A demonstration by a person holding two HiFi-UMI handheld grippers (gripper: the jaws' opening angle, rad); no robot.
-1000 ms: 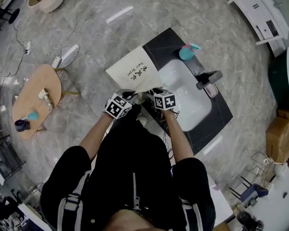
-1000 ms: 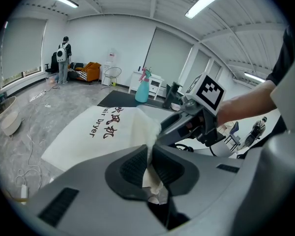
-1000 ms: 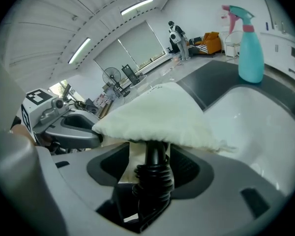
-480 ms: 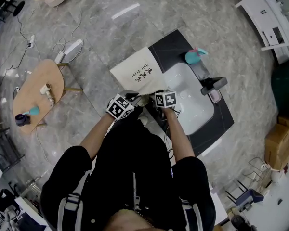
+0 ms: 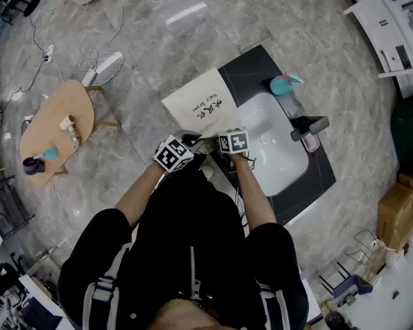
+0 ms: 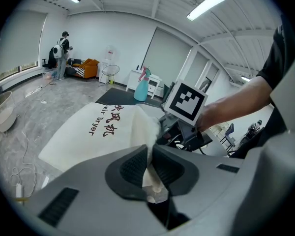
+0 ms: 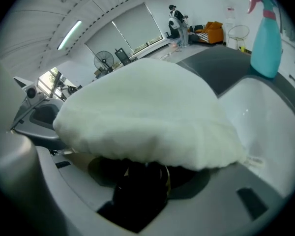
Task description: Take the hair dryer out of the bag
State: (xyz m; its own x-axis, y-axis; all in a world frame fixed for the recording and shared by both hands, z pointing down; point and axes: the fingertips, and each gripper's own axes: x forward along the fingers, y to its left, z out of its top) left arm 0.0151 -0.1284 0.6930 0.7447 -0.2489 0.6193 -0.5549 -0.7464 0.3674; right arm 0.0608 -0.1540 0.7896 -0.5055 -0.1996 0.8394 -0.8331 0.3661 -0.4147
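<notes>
Dark stone worktop (image 5: 316, 177) with a white basin (image 5: 275, 139) has the cream cloth bag (image 5: 199, 105) at its corner, the bag's mouth edge pinched tight in my left tongs (image 6: 148, 156). My right tongs (image 7: 140, 173), spread wide, have just been closing a little around a black, gold-ringed thing (image 7: 135, 195) inside that mouth. I take it for the hair dryer, about to be gripped but not yet drawn out

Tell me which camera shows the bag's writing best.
The left gripper view: the bag lies spread out, its writing large and sharp. The head view shows the bag small, the writing tiny. The right gripper view shows only its bulging cloth, no writing.
</notes>
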